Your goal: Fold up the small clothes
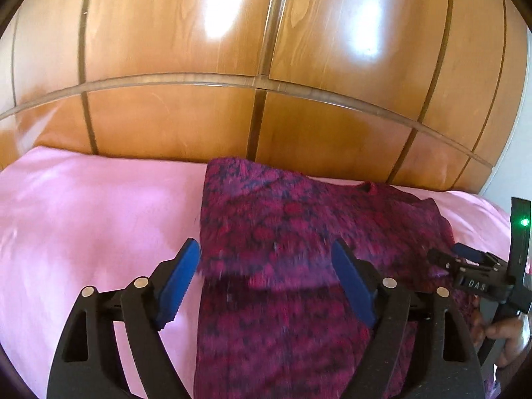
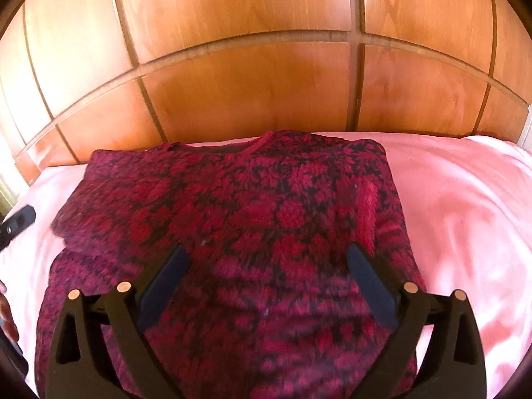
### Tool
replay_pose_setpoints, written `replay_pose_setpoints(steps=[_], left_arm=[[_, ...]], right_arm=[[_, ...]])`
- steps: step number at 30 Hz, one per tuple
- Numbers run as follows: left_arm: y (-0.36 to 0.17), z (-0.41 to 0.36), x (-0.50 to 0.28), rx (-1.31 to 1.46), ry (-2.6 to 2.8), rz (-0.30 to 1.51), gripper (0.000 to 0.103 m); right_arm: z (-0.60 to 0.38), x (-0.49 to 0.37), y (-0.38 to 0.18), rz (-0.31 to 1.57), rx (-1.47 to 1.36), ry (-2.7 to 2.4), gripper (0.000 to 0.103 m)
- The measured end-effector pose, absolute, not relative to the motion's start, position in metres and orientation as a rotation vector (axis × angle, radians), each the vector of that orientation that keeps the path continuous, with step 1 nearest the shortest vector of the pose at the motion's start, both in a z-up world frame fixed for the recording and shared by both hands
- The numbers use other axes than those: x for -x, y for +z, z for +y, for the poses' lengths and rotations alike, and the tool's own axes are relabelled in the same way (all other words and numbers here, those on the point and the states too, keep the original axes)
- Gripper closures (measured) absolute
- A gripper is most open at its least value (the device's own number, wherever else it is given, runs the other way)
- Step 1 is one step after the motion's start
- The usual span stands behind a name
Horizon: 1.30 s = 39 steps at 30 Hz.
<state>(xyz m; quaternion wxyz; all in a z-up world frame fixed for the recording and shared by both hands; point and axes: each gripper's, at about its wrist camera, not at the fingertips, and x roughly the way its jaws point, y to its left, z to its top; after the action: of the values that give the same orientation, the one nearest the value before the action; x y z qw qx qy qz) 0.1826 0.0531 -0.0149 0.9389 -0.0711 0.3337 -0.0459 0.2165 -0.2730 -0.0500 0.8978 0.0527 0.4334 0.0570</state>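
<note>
A dark red and purple floral knitted top [image 2: 252,219] lies flat on a pink sheet [image 2: 465,219], neckline towards the wooden panels, both sleeves folded in over its body. It also shows in the left wrist view [image 1: 292,232]. My left gripper [image 1: 266,252] is open and empty, low over the top's left folded edge. My right gripper [image 2: 266,256] is open and empty, over the middle of the top. The right gripper also shows at the right edge of the left wrist view [image 1: 465,259].
Glossy wooden panels [image 1: 266,66] rise right behind the bed. The pink sheet [image 1: 83,219] spreads to the left of the top and to its right. A hand [image 1: 508,335] holds the right gripper's handle.
</note>
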Motion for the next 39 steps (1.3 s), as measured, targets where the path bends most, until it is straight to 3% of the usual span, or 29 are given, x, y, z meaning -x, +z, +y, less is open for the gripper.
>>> replay_pose_setpoints(steps=[27, 39], left_arm=[[-0.049, 0.056, -0.076, 0.108, -0.095, 0.753, 0.023], [-0.085, 0.106, -0.03, 0.351, -0.222, 0.938, 0.025]], right_arm=[[-0.351, -0.082, -0.061, 1.044, -0.258, 0.024, 0.003], [-0.345, -0.028, -0.061, 1.098, -0.295, 0.116, 0.003]])
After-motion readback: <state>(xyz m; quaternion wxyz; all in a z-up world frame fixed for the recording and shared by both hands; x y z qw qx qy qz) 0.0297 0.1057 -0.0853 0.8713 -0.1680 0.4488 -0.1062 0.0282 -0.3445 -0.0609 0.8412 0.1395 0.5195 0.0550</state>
